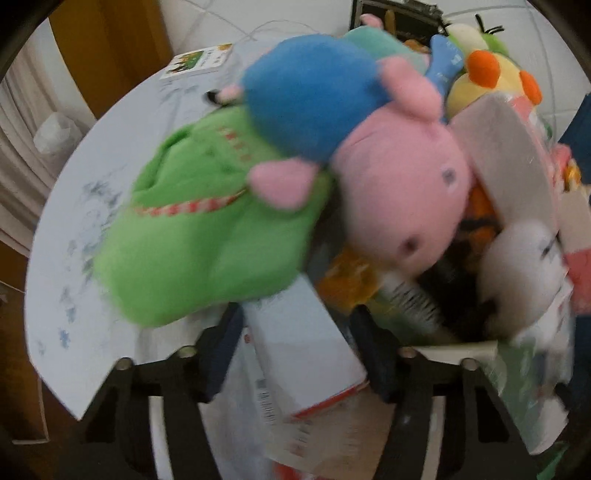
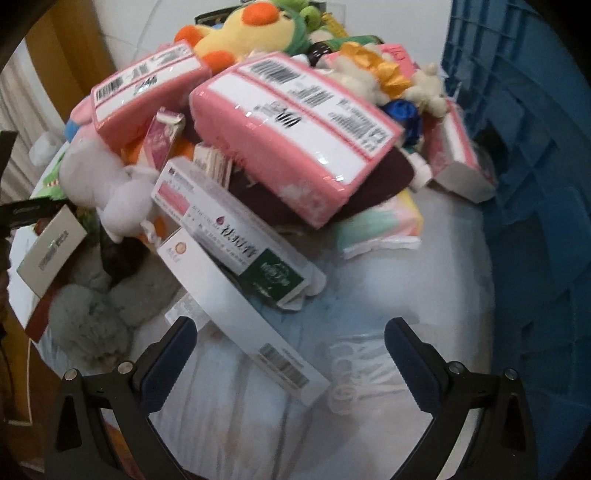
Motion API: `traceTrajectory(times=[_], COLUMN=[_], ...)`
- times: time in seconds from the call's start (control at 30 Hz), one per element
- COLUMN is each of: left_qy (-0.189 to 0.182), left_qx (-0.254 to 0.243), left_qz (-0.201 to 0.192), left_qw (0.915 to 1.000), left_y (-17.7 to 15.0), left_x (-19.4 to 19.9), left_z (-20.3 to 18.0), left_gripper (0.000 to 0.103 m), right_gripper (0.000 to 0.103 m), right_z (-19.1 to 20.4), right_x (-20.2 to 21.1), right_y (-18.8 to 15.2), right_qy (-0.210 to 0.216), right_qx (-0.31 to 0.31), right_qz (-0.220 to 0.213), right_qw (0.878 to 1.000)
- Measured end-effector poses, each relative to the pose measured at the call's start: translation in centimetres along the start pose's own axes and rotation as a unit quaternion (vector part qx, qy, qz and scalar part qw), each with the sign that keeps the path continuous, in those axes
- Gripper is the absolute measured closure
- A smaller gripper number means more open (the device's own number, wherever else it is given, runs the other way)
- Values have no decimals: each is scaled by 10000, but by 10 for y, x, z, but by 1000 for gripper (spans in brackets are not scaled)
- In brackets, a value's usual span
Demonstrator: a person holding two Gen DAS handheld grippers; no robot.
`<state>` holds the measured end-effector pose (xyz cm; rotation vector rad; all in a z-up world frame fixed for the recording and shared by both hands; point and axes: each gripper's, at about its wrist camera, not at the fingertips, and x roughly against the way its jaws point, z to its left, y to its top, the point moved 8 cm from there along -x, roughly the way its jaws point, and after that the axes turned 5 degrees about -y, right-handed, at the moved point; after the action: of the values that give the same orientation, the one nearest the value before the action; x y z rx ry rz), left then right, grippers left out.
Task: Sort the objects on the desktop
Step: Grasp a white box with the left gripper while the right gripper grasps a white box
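In the left wrist view my left gripper is shut on a white box with a red stripe, both pads against its sides. Just beyond it lie a pink pig plush in blue and a green plush. In the right wrist view my right gripper stands open, low over the pale tablecloth. The barcode end of a long white box reaches between its fingers without touching them. A white-and-green box rests on that long box. Pink parcels top the pile behind.
A blue plastic crate stands at the right of the table. A yellow duck plush, a white plush, a grey furry toy and several small boxes crowd the pile. A card lies at the table's far edge.
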<state>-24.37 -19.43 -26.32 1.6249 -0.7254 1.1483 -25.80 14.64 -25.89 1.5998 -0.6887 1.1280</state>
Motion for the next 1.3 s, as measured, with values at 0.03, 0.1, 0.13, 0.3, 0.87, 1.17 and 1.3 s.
traceTrajectory(times=[0.03, 0.1, 0.13, 0.3, 0.87, 1.17, 1.3], left_qy=[81, 230, 292, 224, 13, -3, -112], left_qx=[10, 30, 44, 143, 43, 208, 143], left_qz=[69, 174, 231, 261, 75, -563, -913], left_qw=[9999, 9996, 9993, 9993, 10000, 9982, 9957], left_y=[-8, -19, -23, -34, -19, -40, -36], left_x=[0, -1, -3, -6, -1, 67, 96], left_z=[13, 32, 40, 58, 58, 50, 43], left_gripper=[53, 53, 53, 53, 60, 60, 60], right_gripper=[0, 0, 0, 7, 69, 81, 85], right_z=[2, 9, 11, 20, 32, 41, 33], right_x=[-2, -7, -9, -13, -10, 29, 45], right_y=[0, 2, 4, 9, 13, 22, 24], right_qy=[21, 84, 109, 122, 155, 390, 419], right_qx=[25, 93, 110, 202, 393, 452, 510], right_qz=[13, 48, 60, 85, 50, -375, -669], right_qw=[10000, 9999, 9999, 9997, 9991, 9975, 9956])
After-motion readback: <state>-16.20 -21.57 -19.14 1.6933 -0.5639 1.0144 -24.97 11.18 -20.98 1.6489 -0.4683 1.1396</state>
